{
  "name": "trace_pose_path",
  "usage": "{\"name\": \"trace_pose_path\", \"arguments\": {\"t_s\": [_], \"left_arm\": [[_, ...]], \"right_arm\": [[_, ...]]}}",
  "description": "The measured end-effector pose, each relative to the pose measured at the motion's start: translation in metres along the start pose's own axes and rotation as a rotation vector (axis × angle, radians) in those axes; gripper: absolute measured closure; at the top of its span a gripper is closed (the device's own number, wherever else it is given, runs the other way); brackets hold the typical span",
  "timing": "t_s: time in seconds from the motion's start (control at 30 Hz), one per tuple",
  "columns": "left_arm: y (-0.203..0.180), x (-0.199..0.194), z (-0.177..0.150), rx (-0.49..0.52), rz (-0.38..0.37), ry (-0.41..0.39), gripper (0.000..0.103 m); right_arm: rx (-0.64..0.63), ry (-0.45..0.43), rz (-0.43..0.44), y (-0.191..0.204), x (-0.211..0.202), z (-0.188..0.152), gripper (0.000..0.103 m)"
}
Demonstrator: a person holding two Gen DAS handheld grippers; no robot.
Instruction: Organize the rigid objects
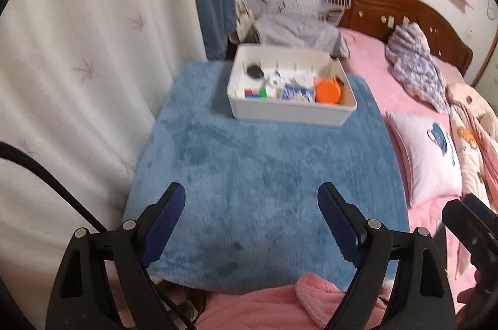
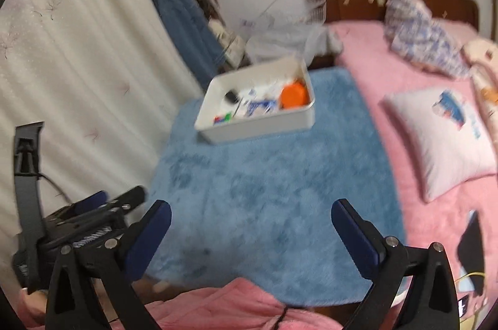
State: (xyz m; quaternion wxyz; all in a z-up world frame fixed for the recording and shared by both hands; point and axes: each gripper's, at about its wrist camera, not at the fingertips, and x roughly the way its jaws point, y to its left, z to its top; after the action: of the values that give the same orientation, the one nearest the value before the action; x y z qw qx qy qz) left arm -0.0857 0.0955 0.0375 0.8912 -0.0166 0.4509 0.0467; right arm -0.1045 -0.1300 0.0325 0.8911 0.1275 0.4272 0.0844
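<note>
A white bin (image 1: 289, 112) (image 2: 258, 127) stands at the far end of a blue fluffy mat (image 1: 264, 190) (image 2: 264, 199). Inside it lie an orange round lid (image 1: 328, 91) (image 2: 294, 95), a black disc (image 1: 254, 71) (image 2: 231, 95), a coloured cube (image 1: 256, 93) and blue-and-white packets (image 1: 295, 92). My left gripper (image 1: 251, 194) hangs open over the near half of the mat, nothing between its blue pads. My right gripper (image 2: 251, 210) is open wide over the mat too, also empty. The right gripper's body shows at the left wrist view's right edge, and the left gripper's body at the right wrist view's lower left.
A white curtain (image 1: 77, 65) runs along the left. Pink bedding (image 1: 389, 87) lies to the right with a white cushion (image 1: 429, 155) (image 2: 448, 137) and a patterned cloth (image 1: 417, 62). A wooden headboard (image 1: 404, 9) and wire racks (image 1: 314, 0) stand behind. A pink sleeve (image 1: 274, 308) shows below.
</note>
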Motion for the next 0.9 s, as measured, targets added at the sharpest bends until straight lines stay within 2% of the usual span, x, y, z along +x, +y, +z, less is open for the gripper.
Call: {"name": "trace_pose_path", "arguments": {"t_s": [0.17, 0.33, 0.53, 0.9], "left_arm": [[-0.007, -0.019, -0.002, 0.010, 0.055, -0.122, 0.002], [-0.014, -0.031, -0.007, 0.042, 0.099, -0.202, 0.001], [-0.021, -0.035, -0.015, 0.073, 0.116, -0.228, 0.001], [-0.031, -0.036, -0.021, 0.112, 0.112, -0.205, 0.001]], "right_arm": [[0.048, -0.027, -0.042, -0.015, -0.004, -0.004, 0.000], [0.049, -0.018, -0.063, -0.015, -0.001, -0.005, 0.000], [0.010, 0.030, -0.065, -0.009, 0.006, -0.012, 0.000], [-0.016, 0.067, -0.086, -0.002, 0.009, -0.018, 0.000]]}}
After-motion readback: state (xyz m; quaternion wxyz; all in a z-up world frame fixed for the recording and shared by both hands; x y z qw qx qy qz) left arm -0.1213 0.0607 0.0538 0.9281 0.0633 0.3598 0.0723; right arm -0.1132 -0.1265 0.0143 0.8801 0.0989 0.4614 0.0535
